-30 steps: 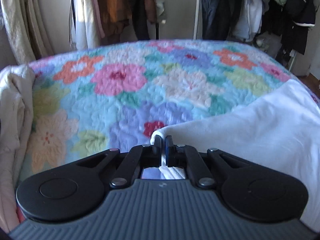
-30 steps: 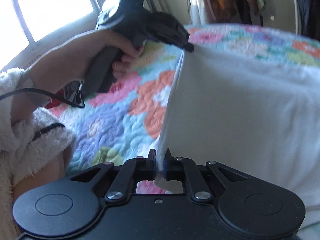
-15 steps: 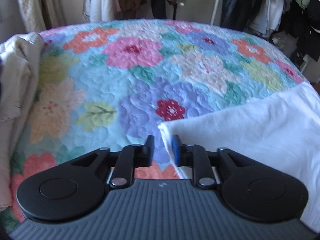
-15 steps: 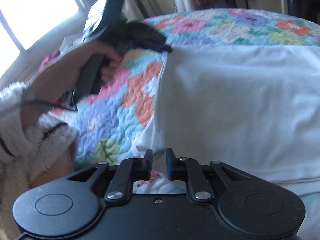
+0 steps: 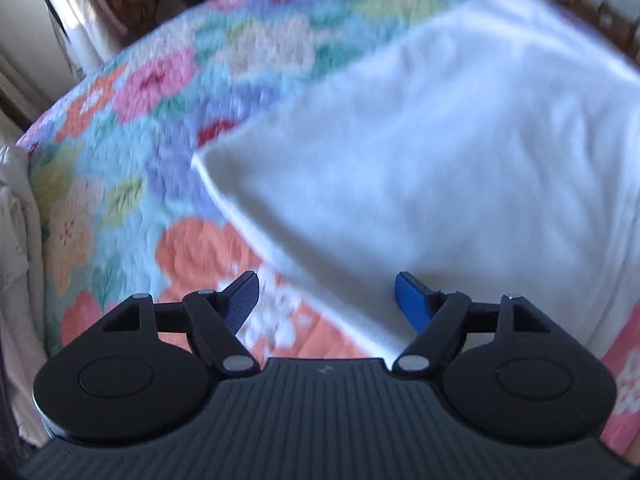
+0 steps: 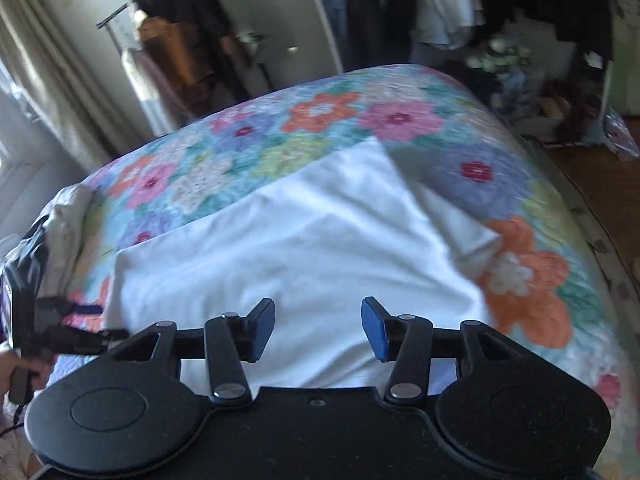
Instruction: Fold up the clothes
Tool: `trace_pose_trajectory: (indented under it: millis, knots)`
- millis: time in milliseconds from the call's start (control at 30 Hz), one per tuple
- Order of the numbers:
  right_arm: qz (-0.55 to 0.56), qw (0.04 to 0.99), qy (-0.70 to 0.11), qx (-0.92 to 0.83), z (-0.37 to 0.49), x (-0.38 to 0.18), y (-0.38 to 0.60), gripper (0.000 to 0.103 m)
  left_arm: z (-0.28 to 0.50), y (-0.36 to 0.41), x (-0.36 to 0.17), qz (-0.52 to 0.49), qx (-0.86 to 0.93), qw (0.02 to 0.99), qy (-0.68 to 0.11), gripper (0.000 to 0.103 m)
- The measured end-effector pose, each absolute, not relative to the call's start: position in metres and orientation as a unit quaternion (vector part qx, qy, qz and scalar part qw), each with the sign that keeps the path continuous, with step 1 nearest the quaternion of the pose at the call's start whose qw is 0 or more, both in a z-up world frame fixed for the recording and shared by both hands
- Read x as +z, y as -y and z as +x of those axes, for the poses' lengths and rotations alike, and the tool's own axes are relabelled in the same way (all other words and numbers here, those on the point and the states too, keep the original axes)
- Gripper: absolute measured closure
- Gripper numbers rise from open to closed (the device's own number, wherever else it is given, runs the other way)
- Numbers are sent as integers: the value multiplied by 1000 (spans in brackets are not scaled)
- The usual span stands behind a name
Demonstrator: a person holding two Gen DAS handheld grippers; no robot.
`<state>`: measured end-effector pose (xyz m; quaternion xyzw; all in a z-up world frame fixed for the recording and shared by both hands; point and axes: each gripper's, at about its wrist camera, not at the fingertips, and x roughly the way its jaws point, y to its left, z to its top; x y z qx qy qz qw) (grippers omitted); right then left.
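White garment lies flat on the flowered quilt, folded over on itself, its near corner toward my left gripper; both views blurred. My left gripper's jaws have just been opening and stand wide above the garment's edge, pads touching nothing. My right gripper has likewise just been opening, released, hanging over the cloth's near part with nothing pinched; the left tool shows at that view's left edge, held in a hand.

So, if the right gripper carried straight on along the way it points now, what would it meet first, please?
Most likely the white garment spread on the floral quilt: it lies directly ahead of the open right gripper, though depth is unclear.
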<state>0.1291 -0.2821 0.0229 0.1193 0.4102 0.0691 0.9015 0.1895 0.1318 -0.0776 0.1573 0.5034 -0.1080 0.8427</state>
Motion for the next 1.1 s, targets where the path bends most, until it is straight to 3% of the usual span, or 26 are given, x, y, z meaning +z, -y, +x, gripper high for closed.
trace_pose_trajectory:
  millis: [233, 367, 533, 800, 867, 900, 933, 1100]
  knots:
    - [88, 910, -403, 34, 132, 1, 329, 50, 174, -142, -67, 139, -90, 844, -510, 27]
    - [111, 900, -420, 37, 146, -18, 354, 50, 180, -117, -32, 93, -134, 866, -472, 27]
    - [154, 885, -435, 65, 173, -46, 375, 49, 206, -49, -3, 57, -197, 879, -431, 28]
    - [166, 860, -475, 79, 190, -79, 380, 49, 289, 93, 0, 39, -275, 871, -406, 27]
    - [158, 868, -462, 91, 184, -79, 379, 58, 313, 129, -2, 55, -272, 868, -411, 27]
    - [156, 873, -452, 98, 181, -77, 380, 84, 324, 141, -3, 59, -271, 866, -416, 27]
    - [158, 877, -443, 104, 179, -75, 381, 89, 335, 155, -6, 64, -268, 865, -420, 28]
    - [145, 891, -413, 117, 174, -71, 380, 90, 386, 212, -22, 99, -219, 866, -438, 27]
